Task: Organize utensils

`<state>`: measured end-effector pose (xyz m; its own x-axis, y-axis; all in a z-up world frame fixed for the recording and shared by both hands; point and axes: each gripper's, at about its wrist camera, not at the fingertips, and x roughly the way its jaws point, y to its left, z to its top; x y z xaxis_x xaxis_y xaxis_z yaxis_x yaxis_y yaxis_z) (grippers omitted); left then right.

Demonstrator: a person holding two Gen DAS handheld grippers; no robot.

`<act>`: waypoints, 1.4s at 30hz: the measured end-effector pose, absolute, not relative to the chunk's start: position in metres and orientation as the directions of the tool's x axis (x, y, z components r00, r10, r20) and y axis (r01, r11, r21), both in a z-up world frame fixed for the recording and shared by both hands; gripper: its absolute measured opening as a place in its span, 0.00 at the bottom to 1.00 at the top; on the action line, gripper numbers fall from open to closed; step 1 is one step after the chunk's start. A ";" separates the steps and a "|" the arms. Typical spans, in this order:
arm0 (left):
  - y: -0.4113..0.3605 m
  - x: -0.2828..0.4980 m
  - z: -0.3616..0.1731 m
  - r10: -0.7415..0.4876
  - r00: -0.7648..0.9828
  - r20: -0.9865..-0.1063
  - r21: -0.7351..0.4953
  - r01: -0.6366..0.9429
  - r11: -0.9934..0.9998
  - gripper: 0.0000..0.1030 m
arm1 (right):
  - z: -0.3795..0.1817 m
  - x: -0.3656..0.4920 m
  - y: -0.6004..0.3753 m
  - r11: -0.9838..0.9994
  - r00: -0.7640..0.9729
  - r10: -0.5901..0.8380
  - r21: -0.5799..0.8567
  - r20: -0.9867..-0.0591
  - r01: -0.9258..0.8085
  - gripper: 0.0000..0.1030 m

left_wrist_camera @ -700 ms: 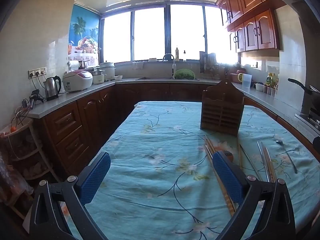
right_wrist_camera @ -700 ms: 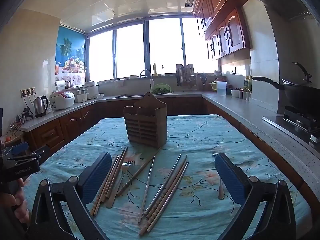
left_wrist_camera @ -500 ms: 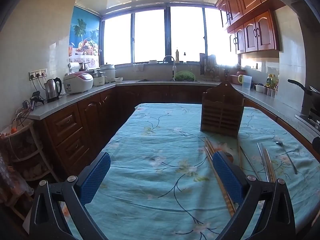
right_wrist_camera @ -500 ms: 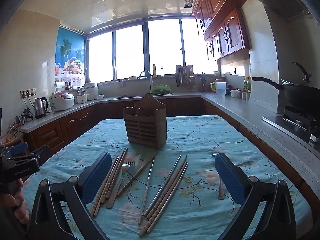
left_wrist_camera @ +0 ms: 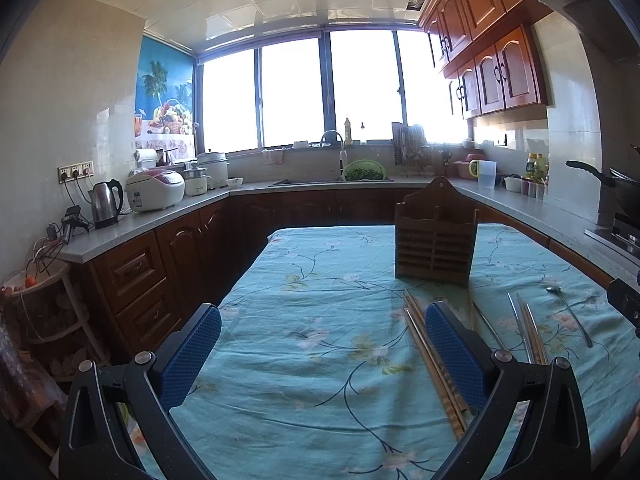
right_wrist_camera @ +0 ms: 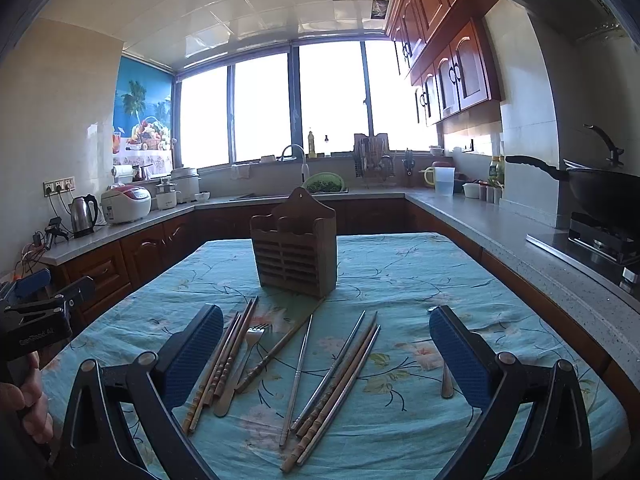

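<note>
Utensil holder (right_wrist_camera: 295, 254) upright at table (right_wrist_camera: 400, 264) centre, toward far edge. Before it, fanned toward near edge: chopstick bundle (right_wrist_camera: 218, 364) at left, fork (right_wrist_camera: 240, 360) just beside, single chopsticks (right_wrist_camera: 298, 372) in middle, second bundle (right_wrist_camera: 340, 380) right of those. Spoon (right_wrist_camera: 445, 376) well apart, toward right edge.

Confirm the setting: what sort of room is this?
A home kitchen, most likely: a grey L-shaped countertop over dark wooden cabinets, a sink with a chrome tap below the window, and a black wok on a gas stove.
</note>
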<state>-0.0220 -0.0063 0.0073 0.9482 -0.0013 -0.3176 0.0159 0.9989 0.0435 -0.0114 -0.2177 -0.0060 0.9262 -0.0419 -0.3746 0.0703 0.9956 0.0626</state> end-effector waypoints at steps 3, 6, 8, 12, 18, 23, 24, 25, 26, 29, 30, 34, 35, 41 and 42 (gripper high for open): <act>-0.006 -0.022 0.010 -0.005 0.948 -0.318 0.040 0.019 0.999 0.99 | -0.009 -0.013 -0.218 0.995 0.928 -0.043 0.067 -0.370 0.073 1.00; -0.004 -0.024 0.010 -0.007 0.950 -0.312 0.036 0.019 0.999 0.99 | -0.013 -0.016 -0.217 0.995 0.933 -0.047 0.068 -0.356 0.076 1.00; -0.004 -0.024 0.009 -0.009 0.951 -0.309 0.035 0.020 0.999 0.99 | -0.018 -0.018 -0.216 0.995 0.936 -0.049 0.067 -0.348 0.078 1.00; -0.005 -0.027 0.006 -0.007 0.955 -0.297 0.044 0.021 0.999 0.99 | -0.026 -0.021 -0.213 0.996 0.938 -0.049 0.053 -0.344 0.072 1.00; -0.008 -0.030 0.001 -0.012 0.957 -0.290 0.052 0.028 0.998 0.99 | -0.027 -0.023 -0.212 0.997 0.939 -0.050 0.045 -0.340 0.070 1.00; -0.010 -0.032 -0.002 -0.010 0.959 -0.284 0.056 0.026 0.998 0.99 | -0.025 -0.025 -0.213 0.996 0.942 -0.055 0.047 -0.332 0.075 1.00; -0.010 -0.031 -0.002 -0.010 0.959 -0.284 0.055 0.027 0.998 0.99 | -0.025 -0.025 -0.214 0.996 0.942 -0.055 0.047 -0.332 0.075 1.00; -0.010 -0.032 -0.002 -0.008 0.959 -0.283 0.056 0.025 0.998 0.99 | -0.025 -0.025 -0.214 0.996 0.942 -0.055 0.047 -0.332 0.075 1.00; -0.010 -0.032 -0.003 -0.008 0.959 -0.283 0.055 0.024 0.998 0.99 | -0.025 -0.025 -0.214 0.996 0.942 -0.055 0.047 -0.332 0.075 1.00; -0.010 -0.032 -0.002 -0.007 0.960 -0.281 0.056 0.023 0.998 0.99 | -0.025 -0.025 -0.214 0.996 0.942 -0.055 0.048 -0.330 0.075 1.00; -0.010 -0.032 -0.003 -0.008 0.960 -0.281 0.056 0.025 0.998 0.99 | -0.024 -0.025 -0.214 0.996 0.943 -0.054 0.048 -0.330 0.074 1.00; -0.011 -0.033 -0.003 -0.009 0.960 -0.279 0.055 0.025 0.998 0.99 | -0.023 -0.026 -0.214 0.996 0.944 -0.052 0.049 -0.327 0.072 1.00; -0.011 -0.033 -0.003 -0.008 0.961 -0.277 0.056 0.025 0.998 0.99 | -0.023 -0.026 -0.214 0.996 0.944 -0.053 0.049 -0.327 0.072 1.00; -0.012 -0.033 -0.004 -0.011 0.961 -0.275 0.057 0.028 0.998 0.99 | -0.023 -0.026 -0.214 0.996 0.944 -0.052 0.049 -0.326 0.072 1.00; -0.012 -0.033 -0.005 -0.011 0.961 -0.275 0.057 0.028 0.998 0.99 | -0.022 -0.026 -0.214 0.996 0.944 -0.053 0.048 -0.326 0.073 1.00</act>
<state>-0.0333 -0.0121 -0.0047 0.9614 -0.0109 -0.2749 0.0276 0.9980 0.0569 -0.0261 -0.2140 -0.0224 0.9439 -0.0533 -0.3259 0.0729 0.9962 0.0481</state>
